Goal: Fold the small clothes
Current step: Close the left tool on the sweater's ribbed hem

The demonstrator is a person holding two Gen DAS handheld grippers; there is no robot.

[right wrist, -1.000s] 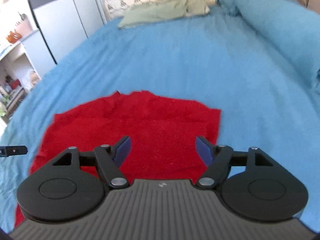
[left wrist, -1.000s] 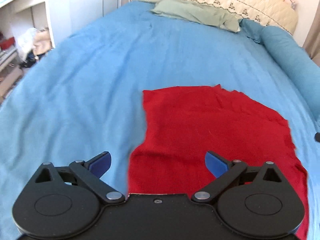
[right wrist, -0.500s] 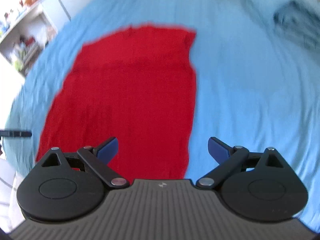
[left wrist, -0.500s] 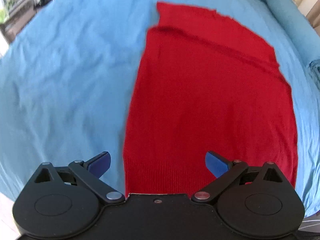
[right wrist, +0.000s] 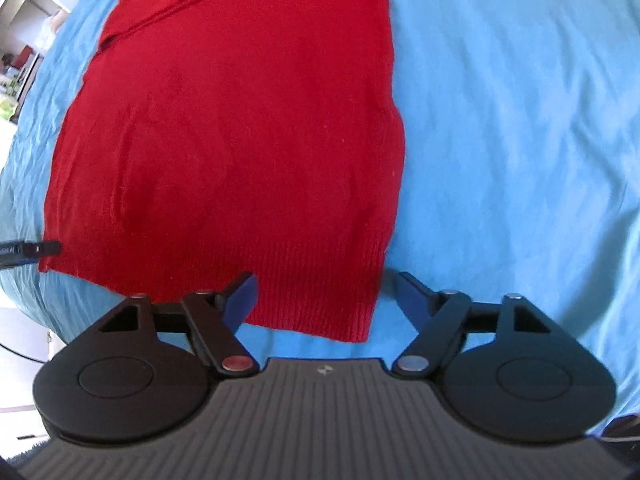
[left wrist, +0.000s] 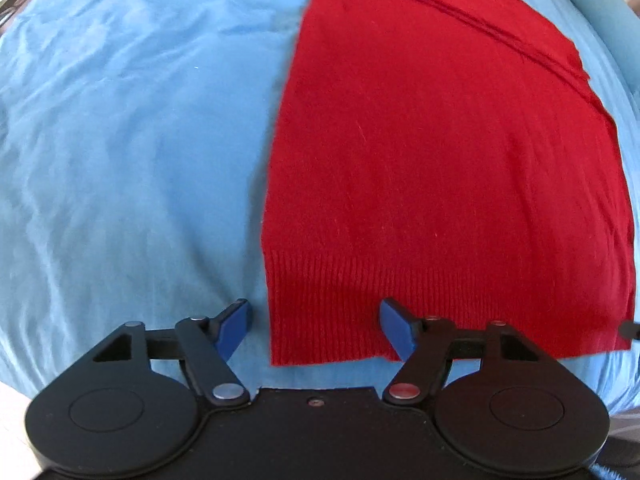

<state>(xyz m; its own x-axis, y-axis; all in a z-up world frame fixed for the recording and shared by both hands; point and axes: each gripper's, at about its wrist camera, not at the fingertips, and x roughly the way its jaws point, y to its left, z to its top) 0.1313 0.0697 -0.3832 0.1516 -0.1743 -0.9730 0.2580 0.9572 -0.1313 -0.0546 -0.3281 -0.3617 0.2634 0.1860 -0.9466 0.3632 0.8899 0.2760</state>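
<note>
Red knit garment (left wrist: 440,168) lying flat on the blue bedsheet (left wrist: 132,140), ribbed hem nearest both tools. Left gripper (left wrist: 316,330) and right gripper (right wrist: 326,294) are spread wide and grasp nothing; each brackets one hem corner, left at the garment's left corner, right at its right corner (right wrist: 356,320). Risk: closing too deep likely pinches sheet with the knit, dragging bedding; uneven grips would probably skew the fold, and catching one layer would leave the under layer behind.

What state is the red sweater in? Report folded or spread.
Spread flat. The red sweater lies smooth on the blue bedsheet, ribbed hem nearest both open grippers; a seam or fold line crosses its far end.
</note>
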